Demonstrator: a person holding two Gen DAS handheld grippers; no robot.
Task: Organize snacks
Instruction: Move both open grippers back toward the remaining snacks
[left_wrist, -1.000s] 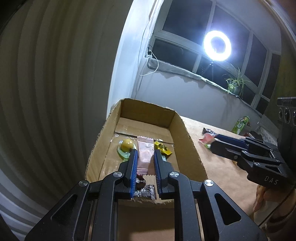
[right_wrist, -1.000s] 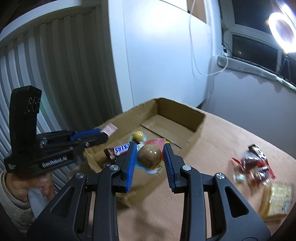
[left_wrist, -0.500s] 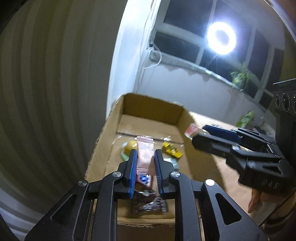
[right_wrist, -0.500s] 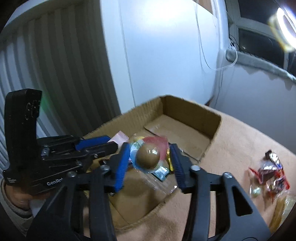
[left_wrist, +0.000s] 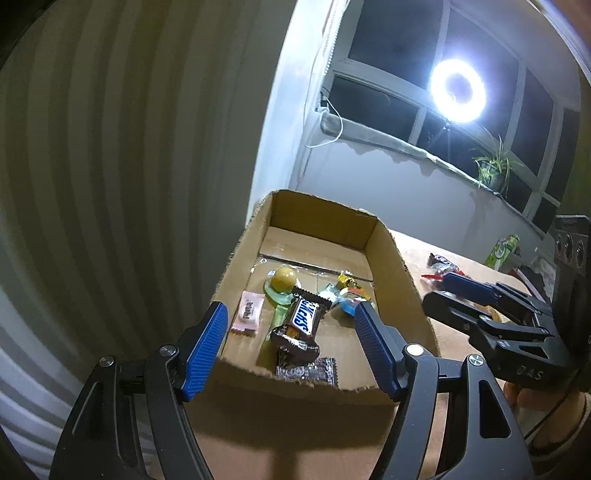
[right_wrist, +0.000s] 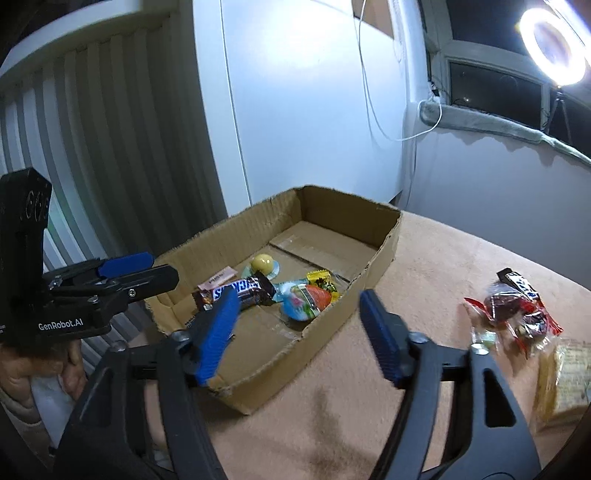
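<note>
Left hand-held gripper (left_wrist: 290, 341): jaws apart, just been opening, nothing clamped; poised over near wall of cardboard box (left_wrist: 384, 236). Right hand-held gripper (right_wrist: 299, 325): jaws apart, just been opening, nothing clamped; near box corner. Inside box: pink packet (left_wrist: 248, 312) by left wall, chocolate bar (left_wrist: 301, 321) at centre, yellow ball candy (left_wrist: 283, 276) behind it, blue-and-orange pouch (right_wrist: 304, 301) to right. Red-wrapped snacks (right_wrist: 517, 310) and cracker packet (right_wrist: 565, 384) loose on bench (right_wrist: 424, 258), well apart from box.
</note>
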